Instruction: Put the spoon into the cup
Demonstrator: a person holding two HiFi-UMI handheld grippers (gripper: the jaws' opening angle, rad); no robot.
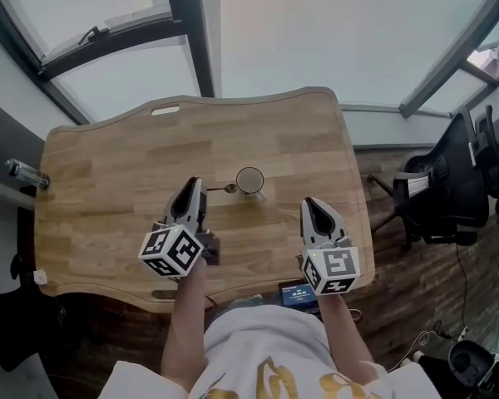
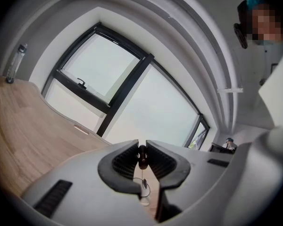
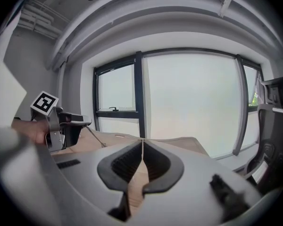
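Note:
A round cup (image 1: 250,181) stands upright near the middle of the wooden table (image 1: 108,189). My left gripper (image 1: 193,189) is just left of the cup and is shut on the dark handle end of the spoon (image 1: 221,189), whose bowl reaches to the cup's left rim. In the left gripper view the spoon (image 2: 142,157) is pinched between the jaws, with the cup (image 2: 144,199) seen beyond it. My right gripper (image 1: 309,204) hovers right of the cup, shut with nothing in it. In the right gripper view the spoon (image 3: 95,137) slants down from the left gripper (image 3: 61,126).
A bottle (image 1: 23,174) stands at the table's left edge. A black office chair (image 1: 445,191) is off the table's right side. A small device with a lit screen (image 1: 298,293) lies by the front edge. Large windows lie beyond the table's far edge.

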